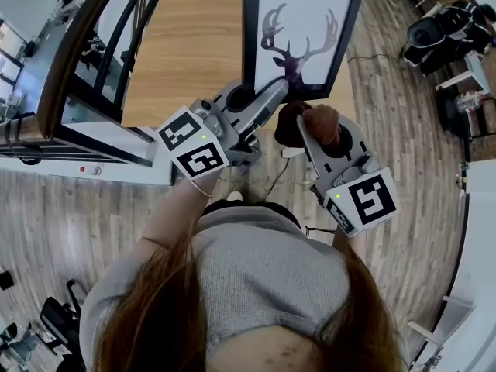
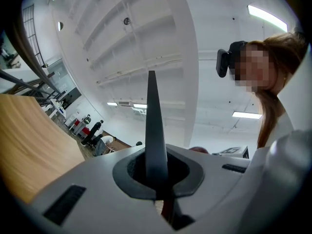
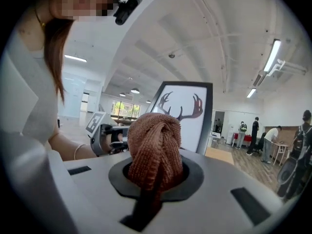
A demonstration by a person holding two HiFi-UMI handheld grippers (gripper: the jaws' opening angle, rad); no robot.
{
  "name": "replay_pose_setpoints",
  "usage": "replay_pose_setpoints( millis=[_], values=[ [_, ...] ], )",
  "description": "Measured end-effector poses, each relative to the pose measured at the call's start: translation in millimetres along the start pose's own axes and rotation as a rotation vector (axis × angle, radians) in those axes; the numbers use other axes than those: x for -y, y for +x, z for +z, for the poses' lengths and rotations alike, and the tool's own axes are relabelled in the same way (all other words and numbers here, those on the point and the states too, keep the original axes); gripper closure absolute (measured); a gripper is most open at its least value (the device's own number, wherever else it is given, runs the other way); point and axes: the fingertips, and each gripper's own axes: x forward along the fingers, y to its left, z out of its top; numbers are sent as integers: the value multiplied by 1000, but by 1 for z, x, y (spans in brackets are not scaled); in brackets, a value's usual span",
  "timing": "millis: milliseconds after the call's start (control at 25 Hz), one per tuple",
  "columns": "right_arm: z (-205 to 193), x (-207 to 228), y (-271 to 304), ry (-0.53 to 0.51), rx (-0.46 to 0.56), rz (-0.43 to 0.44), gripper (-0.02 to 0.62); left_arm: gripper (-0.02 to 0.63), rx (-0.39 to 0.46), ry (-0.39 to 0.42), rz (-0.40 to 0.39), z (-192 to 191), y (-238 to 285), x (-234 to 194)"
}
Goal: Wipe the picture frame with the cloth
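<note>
Wood worktop [image 1: 194, 53]. Picture frame [image 1: 298, 37] vis. in head & right gripper views only. Right gripper [image 3: 156, 130] clamps cloth [image 3: 158, 147], frame ahead; left gripper [image 2: 151, 87] clenched, jaws together.

A light wooden tabletop [image 1: 190, 53] stands on a grey-brown plank floor [image 1: 85, 215]. Long strip lights [image 3: 271, 55] glow on the white beamed ceiling [image 3: 195, 33]. Black office chairs [image 1: 438, 33] sit nearby.

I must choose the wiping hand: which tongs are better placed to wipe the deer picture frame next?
Right. The right tongs are shut on the brown cloth, near the lower edge of the deer picture frame and facing it. The left tongs are shut, holding no cloth.
</note>
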Motion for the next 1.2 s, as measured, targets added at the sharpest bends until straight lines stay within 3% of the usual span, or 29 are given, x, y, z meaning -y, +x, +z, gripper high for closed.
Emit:
replay_pose_setpoints(
  millis=[280, 560, 800, 1200],
  values=[
    [70, 39, -41, 10, 205, -192, 549, 586, -38, 3, -19, -10, -12, 7],
    [134, 75, -61, -72, 361, -348, 549, 586, -50, 15, -39, -8, -20, 13],
    [156, 79, -39, -124, 369, -366, 549, 586, -58, 54, -77, -1, -21, 19],
    [150, 87, -12, -132, 332, -371, 549, 586, -40, 55, -84, 4, -22, 24]
  ],
)
